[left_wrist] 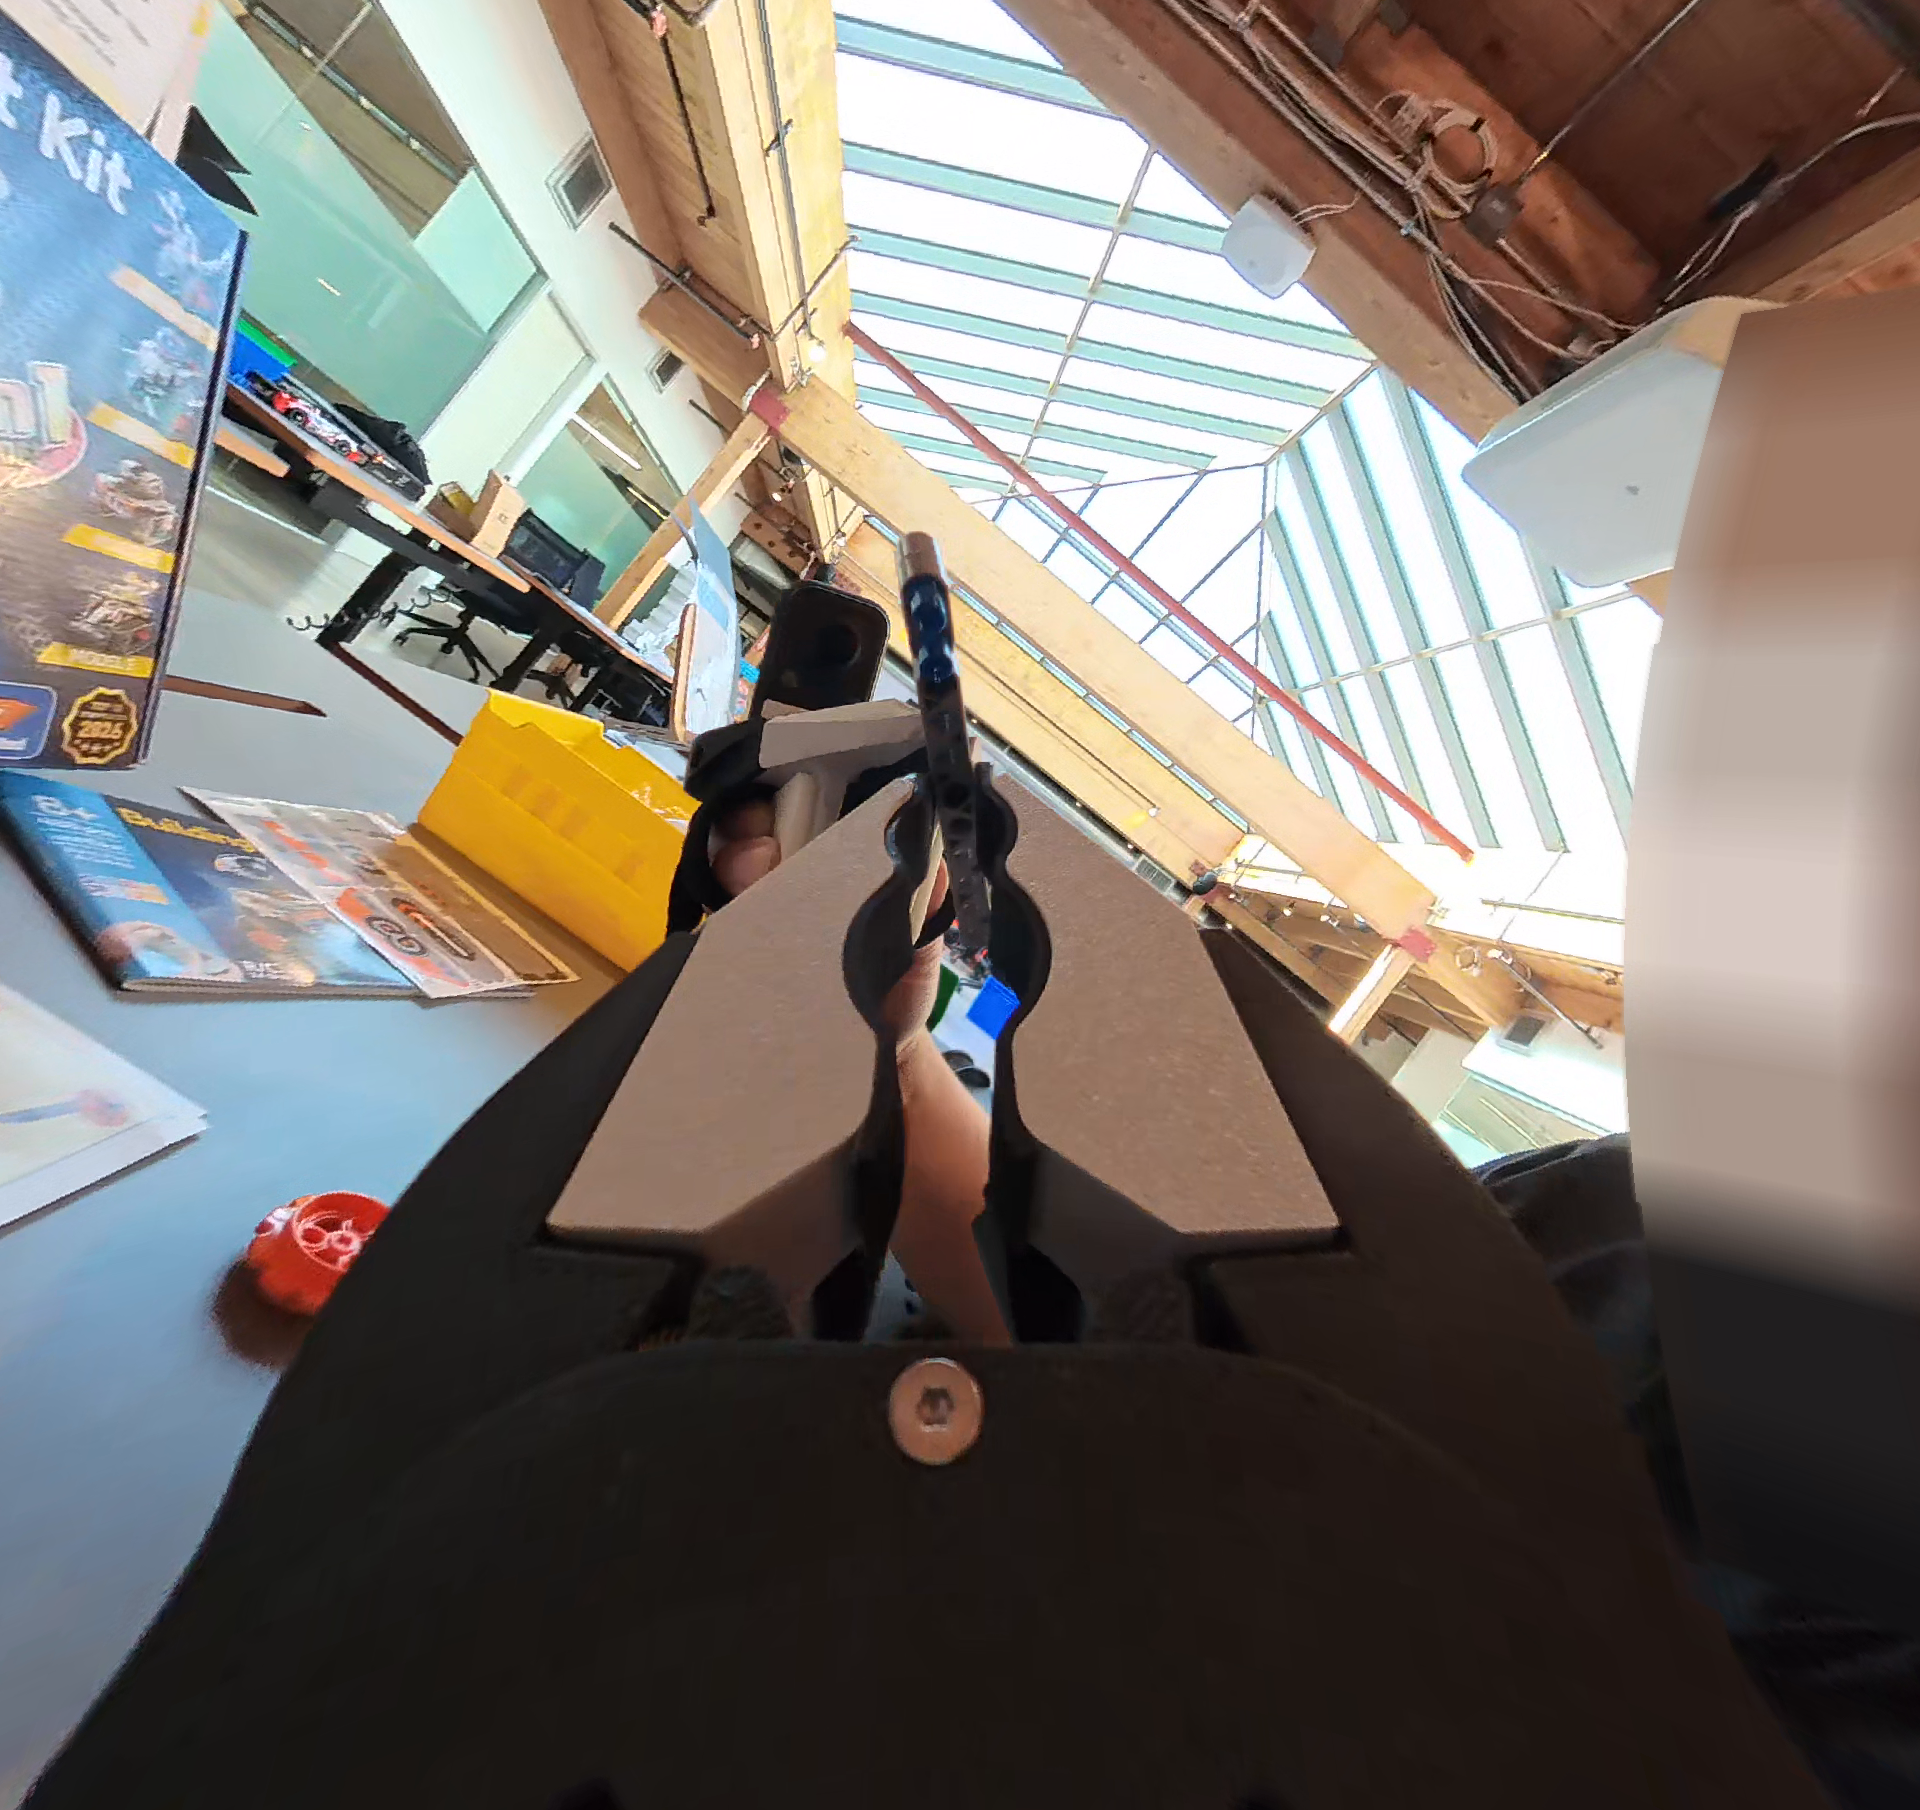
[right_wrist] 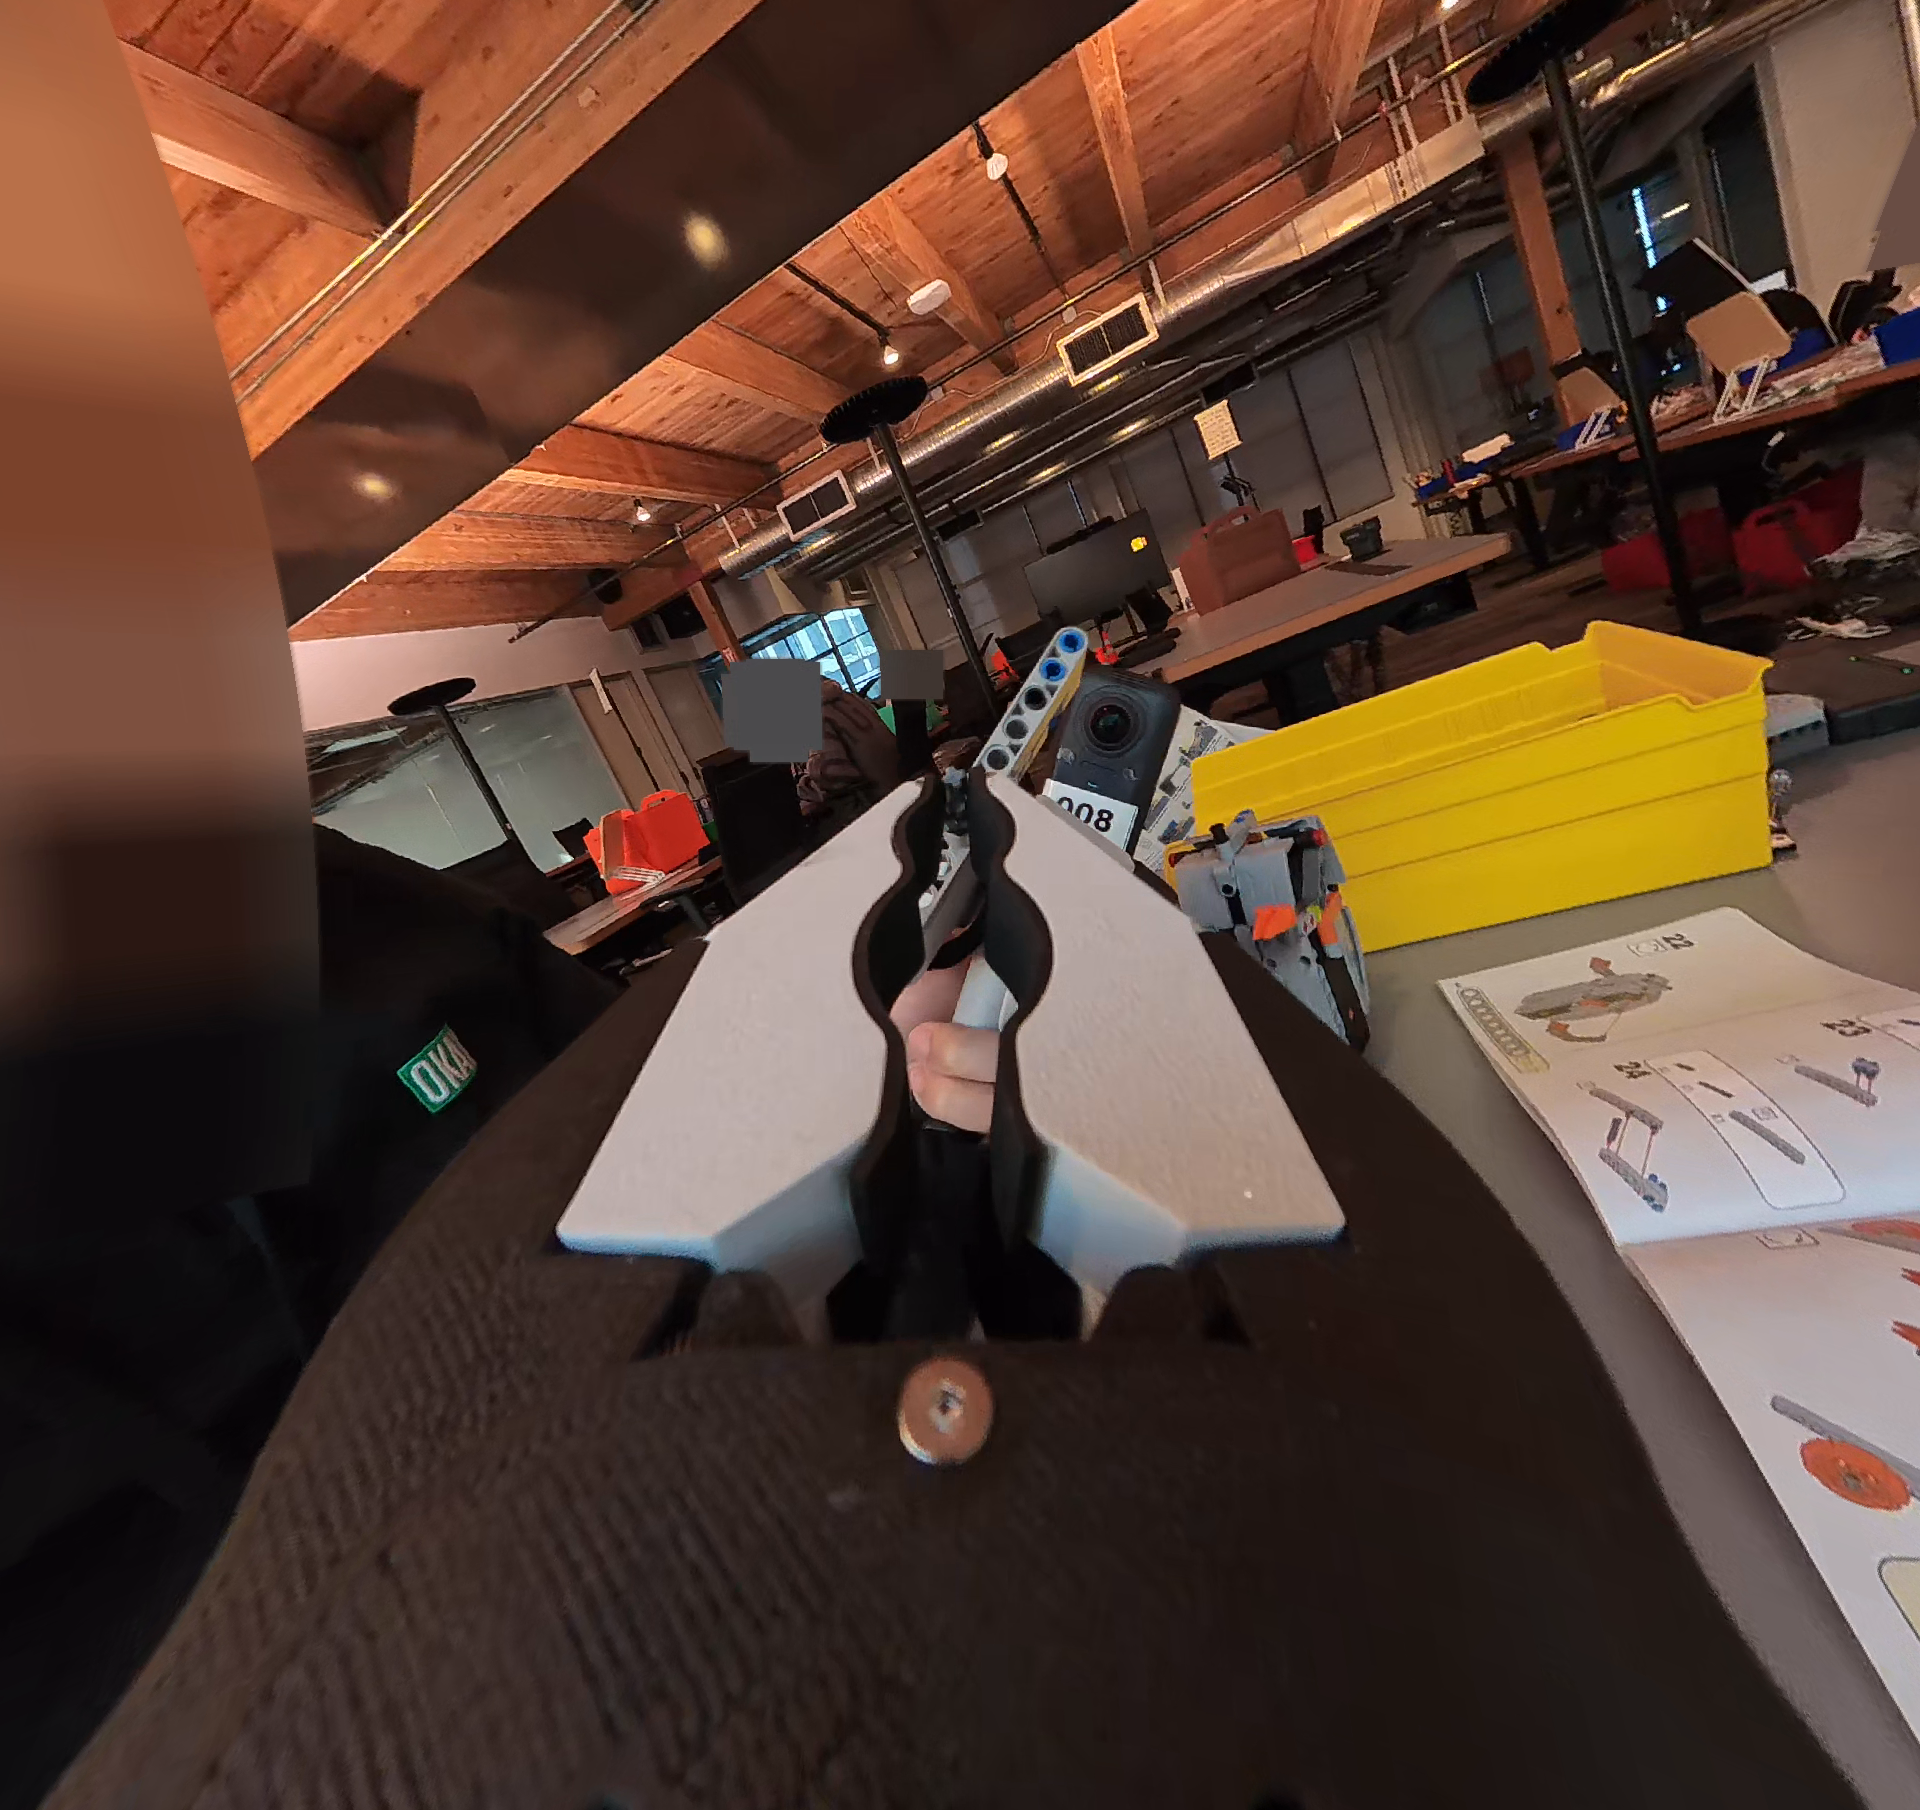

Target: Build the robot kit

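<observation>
My left gripper (left_wrist: 951, 804) is shut on the lower part of a dark perforated beam (left_wrist: 935, 648) with blue pins. The beam stands up from its tips, above a grey table (left_wrist: 125, 1397). My right gripper (left_wrist: 831, 737) reaches in from behind and to the left, its tips against the beam. In the right wrist view my right gripper (right_wrist: 964, 789) is shut, and the beam (right_wrist: 1034, 695) sticks out up and to the right from its tips. The left gripper's camera (right_wrist: 1110, 721) sits just behind the beam. A hand (right_wrist: 951, 1064) shows through the gap between the fingers.
A yellow bin (right_wrist: 1507, 794) stands on the table behind a grey and orange brick model (right_wrist: 1268, 898). An open instruction booklet (right_wrist: 1714, 1085) lies to the right. In the left wrist view there are a kit box (left_wrist: 94, 461), booklets (left_wrist: 187, 887), the yellow bin (left_wrist: 540, 804) and an orange wheel part (left_wrist: 312, 1241).
</observation>
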Available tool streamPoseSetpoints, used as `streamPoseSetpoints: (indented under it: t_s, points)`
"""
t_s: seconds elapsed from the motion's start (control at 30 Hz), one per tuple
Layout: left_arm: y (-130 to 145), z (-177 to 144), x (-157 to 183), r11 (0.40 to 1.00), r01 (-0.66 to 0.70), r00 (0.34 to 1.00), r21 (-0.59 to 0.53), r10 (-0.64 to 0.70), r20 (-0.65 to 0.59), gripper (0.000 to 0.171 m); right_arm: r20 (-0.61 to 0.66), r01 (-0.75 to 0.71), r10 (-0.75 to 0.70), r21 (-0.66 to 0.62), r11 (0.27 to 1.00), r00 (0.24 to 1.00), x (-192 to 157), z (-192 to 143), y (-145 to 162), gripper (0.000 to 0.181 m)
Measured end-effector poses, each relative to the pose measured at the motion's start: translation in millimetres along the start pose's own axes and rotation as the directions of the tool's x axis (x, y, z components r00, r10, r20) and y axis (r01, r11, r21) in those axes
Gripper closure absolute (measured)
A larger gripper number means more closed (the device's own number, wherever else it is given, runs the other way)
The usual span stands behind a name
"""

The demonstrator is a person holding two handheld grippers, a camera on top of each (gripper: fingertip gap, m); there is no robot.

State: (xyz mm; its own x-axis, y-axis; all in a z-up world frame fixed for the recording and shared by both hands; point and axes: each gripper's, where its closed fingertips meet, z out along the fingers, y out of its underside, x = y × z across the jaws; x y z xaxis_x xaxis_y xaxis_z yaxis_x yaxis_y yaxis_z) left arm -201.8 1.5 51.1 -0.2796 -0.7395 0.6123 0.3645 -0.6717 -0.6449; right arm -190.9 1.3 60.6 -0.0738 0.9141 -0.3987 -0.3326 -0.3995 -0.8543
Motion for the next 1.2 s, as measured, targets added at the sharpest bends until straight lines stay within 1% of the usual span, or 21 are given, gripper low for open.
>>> streamPoseSetpoints:
  t_s: [0.2, 0.33, 0.43, 0.5, 0.6, 0.73, 0.87, 1.0, 1.1, 1.2]
  points:
    - [2.2, -2.9, -3.6, 1.000, 0.014, 1.000, -0.002, -0.014, 0.019, 0.166, -0.001, -0.031, 0.031, -0.001, 1.000, 1.000, 6.1, -2.8, 4.7, 0.179]
    - [-4.8, 3.9, 0.8, 1.000, 0.009, 1.000, -0.010, -0.009, 0.011, 0.166, 0.009, -0.026, 0.026, 0.021, 0.999, 1.000, 4.0, -1.5, -6.2, 0.178]
    - [-8.9, 10.0, 4.9, 0.999, -0.023, 1.000, -0.037, 0.023, 0.016, 0.167, 0.023, -0.028, 0.027, 0.031, 0.999, 0.999, 1.3, -1.2, -14.3, 0.178]
    - [-7.5, 11.2, 4.4, 0.997, -0.040, 0.999, -0.060, 0.042, 0.023, 0.167, 0.026, -0.028, 0.028, 0.031, 0.999, 0.999, 1.2, -2.9, -14.3, 0.178]
    - [-0.1, 5.9, -4.2, 0.997, -0.033, 0.999, -0.068, 0.035, 0.034, 0.167, 0.003, -0.041, 0.041, 0.019, 0.999, 0.999, 7.4, -7.5, -3.6, 0.178]
    - [10.8, -3.3, -9.1, 0.997, 0.048, 0.999, -0.055, -0.048, 0.011, 0.166, 0.006, -0.068, 0.068, 0.013, 0.998, 0.998, 10.1, -10.0, 11.2, 0.178]
    - [9.4, -10.9, -17.3, 0.998, 0.012, 0.999, -0.054, -0.010, 0.040, 0.166, -0.039, -0.054, 0.053, -0.025, 0.998, 0.998, 19.8, -9.8, 21.9, 0.178]
    - [8.5, -13.8, -25.3, 0.998, 0.028, 0.999, -0.051, -0.027, 0.028, 0.164, -0.072, -0.032, 0.027, -0.073, 0.997, 0.997, 27.7, -9.5, 33.3, 0.179]
    - [12.0, -15.6, -35.9, 0.996, 0.044, 0.997, -0.081, -0.038, 0.071, 0.166, -0.101, -0.007, -0.004, -0.111, 0.994, 0.995, 35.0, -13.0, 37.6, 0.179]
    - [17.5, -17.1, -41.3, 0.991, 0.049, 0.994, -0.128, -0.035, 0.106, 0.167, -0.102, 0.019, -0.034, -0.144, 0.989, 0.994, 36.6, -15.6, 40.3, 0.179]
